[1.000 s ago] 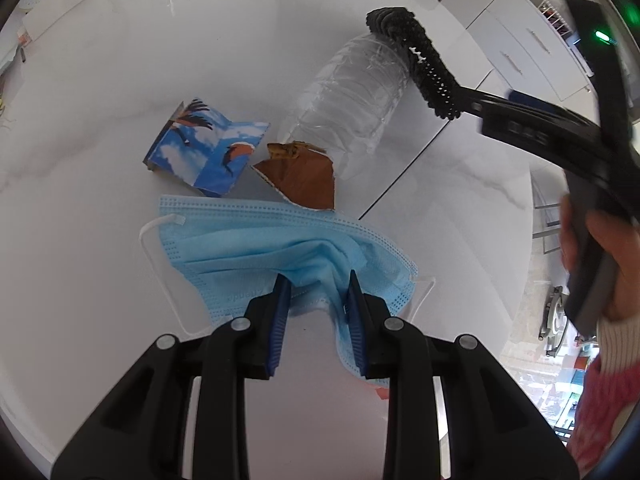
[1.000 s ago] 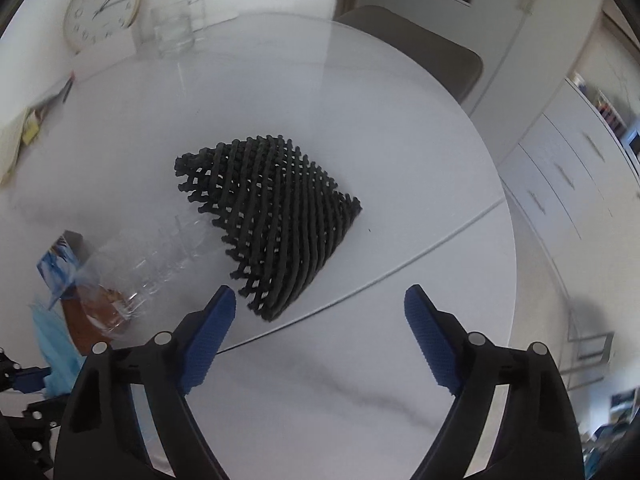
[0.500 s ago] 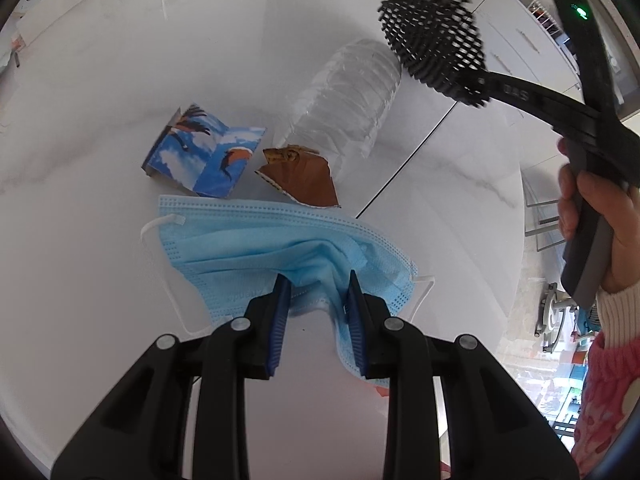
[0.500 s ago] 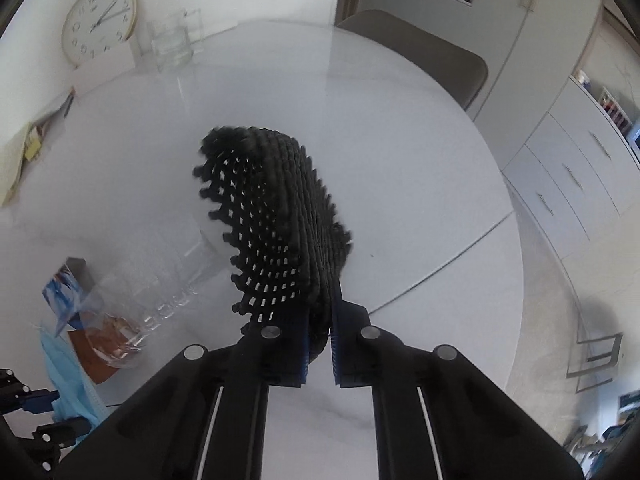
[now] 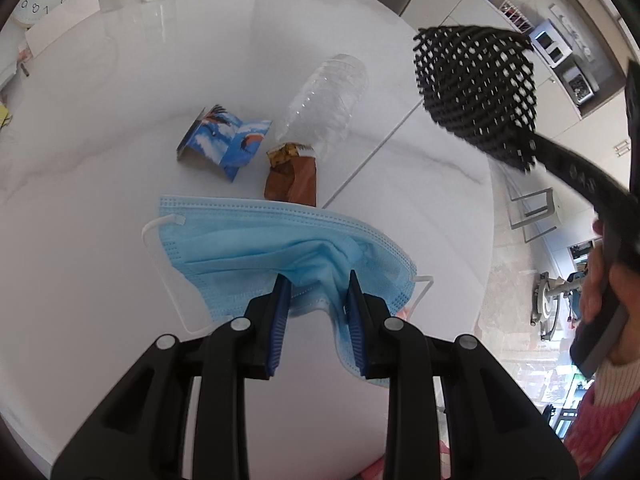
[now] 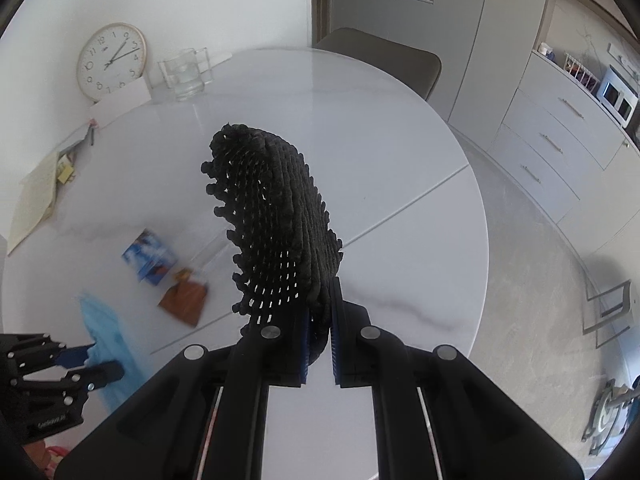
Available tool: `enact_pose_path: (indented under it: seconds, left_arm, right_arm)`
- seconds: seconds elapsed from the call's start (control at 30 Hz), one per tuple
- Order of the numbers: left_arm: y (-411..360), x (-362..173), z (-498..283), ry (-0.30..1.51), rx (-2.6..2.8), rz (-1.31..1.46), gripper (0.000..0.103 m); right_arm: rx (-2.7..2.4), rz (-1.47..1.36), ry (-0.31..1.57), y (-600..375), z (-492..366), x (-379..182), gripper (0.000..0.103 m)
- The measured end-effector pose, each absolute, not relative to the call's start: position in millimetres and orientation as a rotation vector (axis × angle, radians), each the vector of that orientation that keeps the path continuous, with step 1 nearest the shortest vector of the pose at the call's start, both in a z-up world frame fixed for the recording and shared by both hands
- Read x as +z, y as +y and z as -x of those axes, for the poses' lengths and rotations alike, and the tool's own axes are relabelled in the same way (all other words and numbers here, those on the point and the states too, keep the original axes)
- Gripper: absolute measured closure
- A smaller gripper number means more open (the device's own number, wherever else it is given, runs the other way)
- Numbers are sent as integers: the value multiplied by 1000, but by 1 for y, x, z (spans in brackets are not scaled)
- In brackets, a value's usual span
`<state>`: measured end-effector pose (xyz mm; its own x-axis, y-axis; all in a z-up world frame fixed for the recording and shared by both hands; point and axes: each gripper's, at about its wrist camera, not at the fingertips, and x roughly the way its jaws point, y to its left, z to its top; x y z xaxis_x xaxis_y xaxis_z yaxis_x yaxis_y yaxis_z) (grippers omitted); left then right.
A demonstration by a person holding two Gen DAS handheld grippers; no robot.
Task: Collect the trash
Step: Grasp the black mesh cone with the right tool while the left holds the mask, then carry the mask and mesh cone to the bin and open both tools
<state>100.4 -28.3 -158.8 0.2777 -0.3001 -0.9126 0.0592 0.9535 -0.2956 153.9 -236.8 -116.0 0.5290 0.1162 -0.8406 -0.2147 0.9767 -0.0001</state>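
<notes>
Blue mask, left wrist view: my left gripper [image 5: 316,300] is clamped on the bunched lower edge of the face mask [image 5: 256,248], low in the centre of the frame.
White surface, left wrist view: the marble surface [image 5: 100,120] carries the other scraps above the mask.
Carton, left wrist view: a flattened blue printed carton [image 5: 224,140] lies left of centre.
Wrapper, left wrist view: a brown wrapper [image 5: 292,178] sits just beside the carton, its lower edge meeting the mask's top hem.
Bottle, left wrist view: a clear plastic bottle [image 5: 328,96] lies above the wrapper, touching it.
Mesh, left wrist view: a black mesh mat [image 5: 476,84] hangs off the surface at upper right.
Right hand, left wrist view: my hand [image 5: 600,284] at the right edge.
Mesh, right wrist view: my right gripper [image 6: 318,344] is closed tight on the mat's bottom corner; the mat stands up mid-frame.
Trash, right wrist view: carton, wrapper and mask appear blurred at lower left.
Far edge, right wrist view: a clock [image 6: 112,60] and a glass jug [image 6: 186,74] at upper left.
</notes>
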Motion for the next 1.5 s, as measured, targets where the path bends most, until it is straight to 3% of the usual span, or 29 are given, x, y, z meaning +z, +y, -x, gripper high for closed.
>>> enact_pose_path:
  seconds: [0.57, 1.1, 1.23, 1.5]
  left_arm:
    - [-95, -128, -28, 1227, -452, 12, 76]
    - [-273, -128, -12, 1249, -763, -154, 76]
    - [-300, -136, -9, 1265, -777, -186, 76]
    - [-320, -147, -9, 1298, -732, -241, 76]
  right_arm:
    - [33, -89, 1035, -282, -1, -121, 94]
    - [-314, -281, 1024, -441, 97, -139, 94]
    - [-351, -321, 1069, -477, 108, -165, 94]
    - [-370, -360, 1258, -522, 86, -268, 94]
